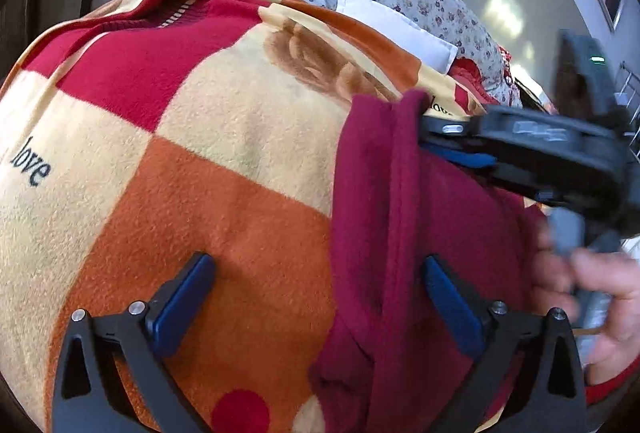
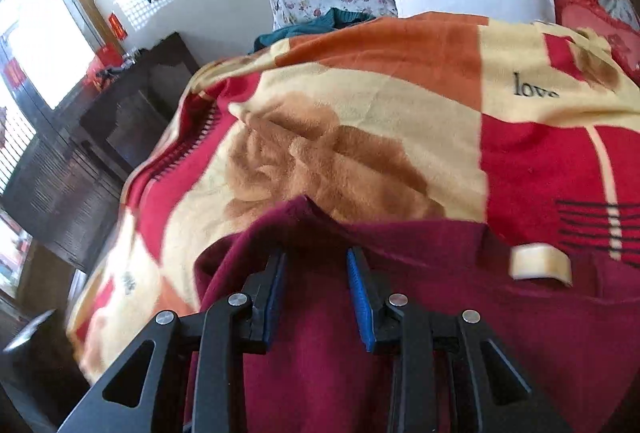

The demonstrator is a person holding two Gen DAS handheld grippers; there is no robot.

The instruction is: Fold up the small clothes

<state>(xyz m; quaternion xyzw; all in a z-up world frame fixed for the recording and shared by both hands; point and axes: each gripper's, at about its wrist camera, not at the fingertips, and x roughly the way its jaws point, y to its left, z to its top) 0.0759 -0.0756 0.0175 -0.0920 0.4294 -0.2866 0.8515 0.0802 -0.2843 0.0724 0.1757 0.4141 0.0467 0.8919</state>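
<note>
While the dark red cloth point(image 1: 400, 233) lies on the checked blanket point(image 1: 200, 153) at the lower right of the left view, the left gripper point(image 1: 320, 285) stands wide open, holding nothing. The right gripper point(image 2: 316, 273) is half closed over the cloth; I cannot tell if it pinches it.

Bright daylight floods in through the window point(image 2: 44, 45) at the left of the right wrist view, blown out white. The hand point(image 1: 600, 297) in the left wrist view is motion-blurred. Both fisheye pictures bend and darken at the corners.
</note>
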